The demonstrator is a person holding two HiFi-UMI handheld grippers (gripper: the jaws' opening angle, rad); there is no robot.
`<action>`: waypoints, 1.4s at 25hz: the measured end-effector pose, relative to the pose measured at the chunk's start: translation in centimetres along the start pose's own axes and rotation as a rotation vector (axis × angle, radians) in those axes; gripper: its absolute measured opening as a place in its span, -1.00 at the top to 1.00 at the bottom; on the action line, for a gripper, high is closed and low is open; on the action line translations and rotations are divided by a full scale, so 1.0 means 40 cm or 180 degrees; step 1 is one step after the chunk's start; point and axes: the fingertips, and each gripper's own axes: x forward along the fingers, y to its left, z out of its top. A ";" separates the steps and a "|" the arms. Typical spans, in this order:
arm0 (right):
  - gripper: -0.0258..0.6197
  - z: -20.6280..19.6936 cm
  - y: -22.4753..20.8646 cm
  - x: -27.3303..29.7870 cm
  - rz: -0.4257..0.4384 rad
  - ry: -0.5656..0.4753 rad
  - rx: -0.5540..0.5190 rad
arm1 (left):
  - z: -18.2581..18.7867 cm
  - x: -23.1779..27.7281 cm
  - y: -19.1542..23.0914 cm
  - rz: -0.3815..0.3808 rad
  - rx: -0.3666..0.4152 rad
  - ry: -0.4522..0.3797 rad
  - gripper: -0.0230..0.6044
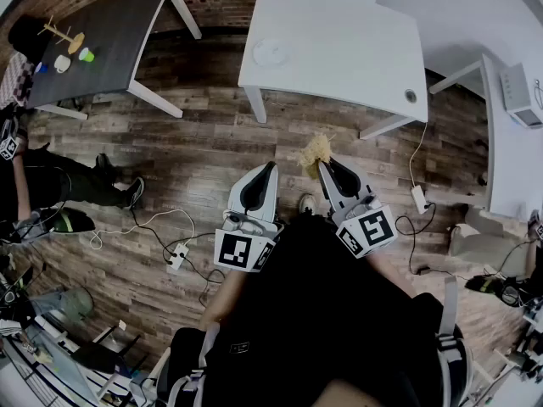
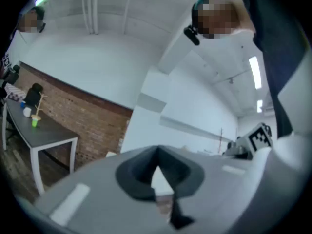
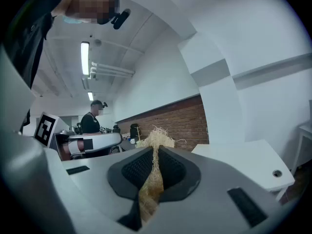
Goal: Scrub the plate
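Right gripper (image 1: 323,165) fingers clamp a fibrous scrubber (image 1: 315,150), left gripper (image 1: 272,168) fingers together; plate (image 1: 270,52) on white table (image 1: 356,53).

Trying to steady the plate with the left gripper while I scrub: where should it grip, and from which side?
Probably the plate's near rim, coming from the table's near-left corner. It lies flat close to that corner, so only the thin edge offers a pinch, leaving the top free for the right gripper's scrubber.
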 end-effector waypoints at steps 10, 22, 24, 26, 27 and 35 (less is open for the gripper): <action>0.83 -0.002 -0.005 -0.011 -0.0025 0.0023 0.0003 | -0.003 0.002 -0.012 -0.0002 0.0014 0.0010 0.92; 0.83 0.004 -0.064 -0.056 0.0100 -0.0038 0.0065 | -0.027 0.043 -0.069 0.0100 0.0050 0.0049 0.92; 0.83 0.002 -0.082 -0.063 0.0129 -0.0032 0.0064 | -0.029 0.055 -0.079 0.0151 0.0064 0.0044 0.92; 0.83 0.001 -0.102 -0.071 0.0171 -0.0023 0.0072 | -0.031 0.067 -0.091 0.0216 0.0081 0.0048 0.92; 0.83 0.000 -0.112 -0.076 0.0196 -0.0019 0.0076 | -0.032 0.072 -0.097 0.0250 0.0094 0.0052 0.92; 0.83 -0.020 -0.169 -0.087 0.0334 0.0024 0.0115 | -0.068 0.082 -0.126 0.0478 0.0117 0.0134 0.92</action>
